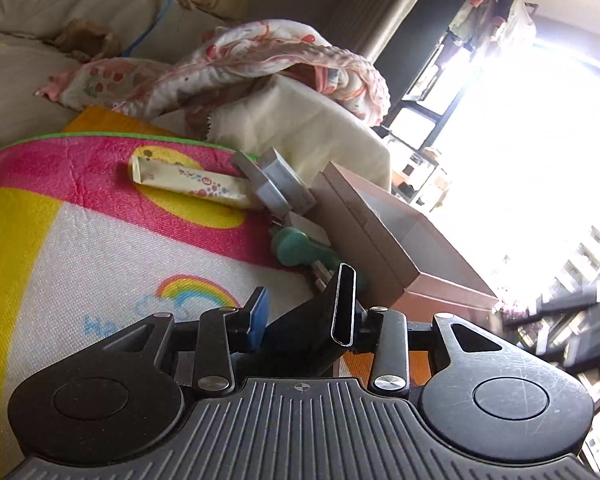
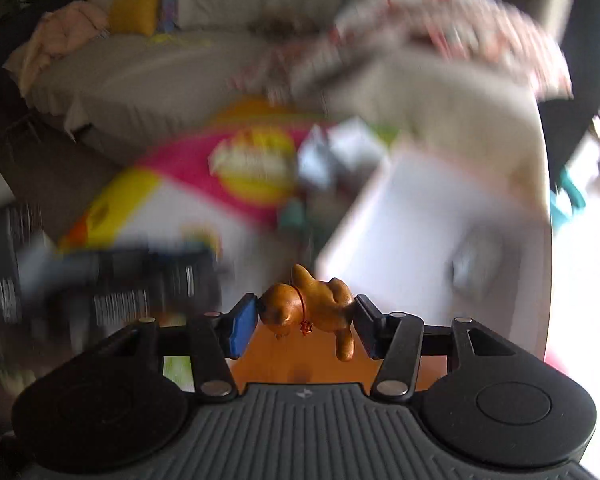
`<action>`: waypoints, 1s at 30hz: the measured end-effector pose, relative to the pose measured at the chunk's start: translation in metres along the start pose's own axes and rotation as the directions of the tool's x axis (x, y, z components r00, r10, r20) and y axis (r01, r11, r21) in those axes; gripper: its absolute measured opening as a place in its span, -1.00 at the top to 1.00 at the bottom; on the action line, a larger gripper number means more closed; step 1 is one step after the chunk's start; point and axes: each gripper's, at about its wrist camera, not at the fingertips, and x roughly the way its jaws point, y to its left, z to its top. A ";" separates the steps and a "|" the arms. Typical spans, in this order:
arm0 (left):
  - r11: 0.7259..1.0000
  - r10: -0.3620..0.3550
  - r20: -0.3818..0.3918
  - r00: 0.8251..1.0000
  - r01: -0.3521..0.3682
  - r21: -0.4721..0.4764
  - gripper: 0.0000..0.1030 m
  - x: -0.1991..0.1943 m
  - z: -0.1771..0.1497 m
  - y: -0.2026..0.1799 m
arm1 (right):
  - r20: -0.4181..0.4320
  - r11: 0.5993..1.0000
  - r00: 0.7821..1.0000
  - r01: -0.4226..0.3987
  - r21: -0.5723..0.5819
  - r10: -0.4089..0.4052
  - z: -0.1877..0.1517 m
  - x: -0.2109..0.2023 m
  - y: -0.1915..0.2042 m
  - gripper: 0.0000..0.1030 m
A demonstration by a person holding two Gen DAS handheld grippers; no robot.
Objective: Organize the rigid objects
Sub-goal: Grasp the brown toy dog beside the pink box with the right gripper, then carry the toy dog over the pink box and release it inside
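My left gripper (image 1: 306,312) is shut on a flat black case (image 1: 332,320), held above a colourful play mat (image 1: 100,240). On the mat ahead lie a cream tube (image 1: 188,182), a grey box (image 1: 276,184), a green handled object (image 1: 300,248) and a brown box (image 1: 384,236). My right gripper (image 2: 304,320) is shut on a small orange-brown animal figurine (image 2: 308,304), held above the mat. The right wrist view is blurred; the open brown box (image 2: 404,224) with its white inside lies ahead to the right.
A patterned pink blanket (image 1: 260,64) and a cream cushion (image 1: 292,128) lie behind the mat. A beige sofa (image 2: 140,68) stands at the back. The left gripper's body (image 2: 100,280) shows blurred at the left of the right wrist view. A bright window (image 1: 520,140) is at the right.
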 end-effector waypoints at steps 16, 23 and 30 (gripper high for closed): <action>1.000 0.019 0.005 1.000 -0.019 0.018 0.18 -0.001 -0.001 -0.004 | 0.161 0.989 0.978 0.119 0.089 -0.132 -0.105 -0.005 -0.012 -0.52; 1.000 0.019 0.003 1.000 -0.019 0.013 0.17 0.000 -0.001 -0.004 | 0.146 0.982 0.983 0.086 0.170 -0.112 -0.095 0.011 -0.033 0.02; 1.000 0.023 -0.001 1.000 -0.023 0.015 0.16 0.001 -0.001 -0.004 | 0.370 0.964 0.904 0.132 0.229 -0.212 -0.034 -0.036 -0.056 0.01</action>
